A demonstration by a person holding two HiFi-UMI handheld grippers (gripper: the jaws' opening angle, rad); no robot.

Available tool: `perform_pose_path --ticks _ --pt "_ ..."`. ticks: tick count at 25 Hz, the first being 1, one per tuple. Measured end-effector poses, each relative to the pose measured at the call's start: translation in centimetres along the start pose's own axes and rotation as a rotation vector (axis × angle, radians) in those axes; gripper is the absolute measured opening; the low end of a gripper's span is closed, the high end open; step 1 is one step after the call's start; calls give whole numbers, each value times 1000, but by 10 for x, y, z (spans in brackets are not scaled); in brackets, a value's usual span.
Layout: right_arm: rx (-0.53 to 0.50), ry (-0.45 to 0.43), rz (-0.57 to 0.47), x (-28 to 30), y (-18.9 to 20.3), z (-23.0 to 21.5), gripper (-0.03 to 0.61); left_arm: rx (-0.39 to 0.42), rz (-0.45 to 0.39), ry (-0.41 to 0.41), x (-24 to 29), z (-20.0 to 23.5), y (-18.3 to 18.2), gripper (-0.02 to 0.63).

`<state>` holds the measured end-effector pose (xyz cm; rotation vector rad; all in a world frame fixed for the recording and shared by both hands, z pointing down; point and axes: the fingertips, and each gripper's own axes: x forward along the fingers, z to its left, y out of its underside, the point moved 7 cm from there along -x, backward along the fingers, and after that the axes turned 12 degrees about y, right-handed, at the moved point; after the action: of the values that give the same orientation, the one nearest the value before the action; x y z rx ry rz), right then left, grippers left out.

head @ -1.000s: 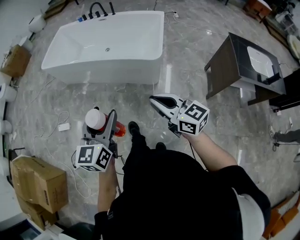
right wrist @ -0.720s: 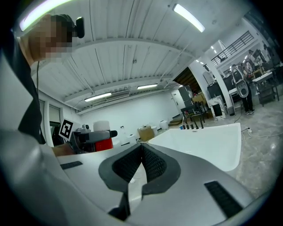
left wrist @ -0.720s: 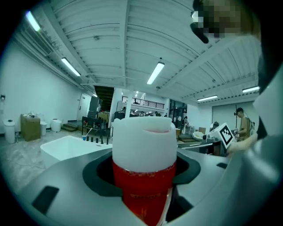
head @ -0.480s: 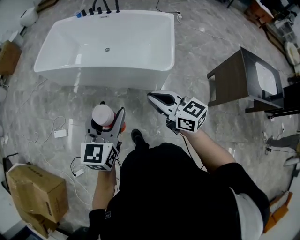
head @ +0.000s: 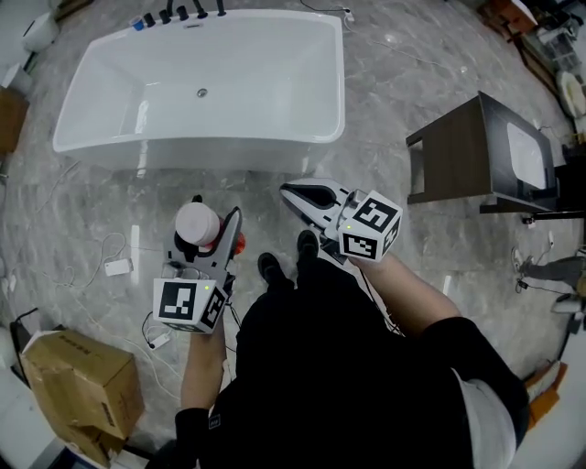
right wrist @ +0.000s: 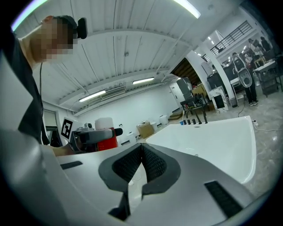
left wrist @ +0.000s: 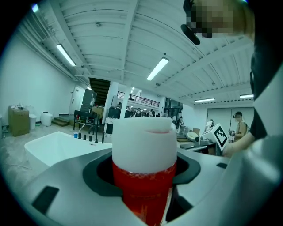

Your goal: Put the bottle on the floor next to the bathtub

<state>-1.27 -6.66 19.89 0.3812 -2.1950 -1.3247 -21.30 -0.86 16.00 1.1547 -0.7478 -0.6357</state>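
Observation:
A red bottle [head: 203,231] with a wide white cap is held upright in my left gripper [head: 213,240], which is shut on its body. In the left gripper view the bottle [left wrist: 144,176] fills the middle between the jaws. My right gripper [head: 295,195] is shut with nothing in it, its tips meeting in the right gripper view [right wrist: 141,148]. It hovers to the right of the bottle, and the bottle [right wrist: 104,137] shows at the left there. The white bathtub [head: 197,84] lies ahead on the grey marble floor, also seen as the bathtub [right wrist: 212,137] on the right.
A dark vanity cabinet [head: 485,156] with a white basin stands at the right. Cardboard boxes [head: 78,389] sit at the lower left. Cables and a white adapter [head: 117,267] lie on the floor at left. Black taps [head: 179,13] line the tub's far rim. The person's shoes [head: 307,245] show below.
The person has stepped closer to the bathtub, which now lies nearer below. Both grippers kept their states, the left still holding the bottle.

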Motion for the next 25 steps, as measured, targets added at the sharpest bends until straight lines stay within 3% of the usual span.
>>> perform_pose_path --ticks 5,12,25 --pt "16 -12 30 12 -5 -40 28 -58 2 -15 45 17 7 293" --pt "45 8 97 43 30 -93 28 -79 53 -43 81 50 40 293" --pt "30 -45 206 138 131 -142 28 -123 138 -29 125 125 164 293"
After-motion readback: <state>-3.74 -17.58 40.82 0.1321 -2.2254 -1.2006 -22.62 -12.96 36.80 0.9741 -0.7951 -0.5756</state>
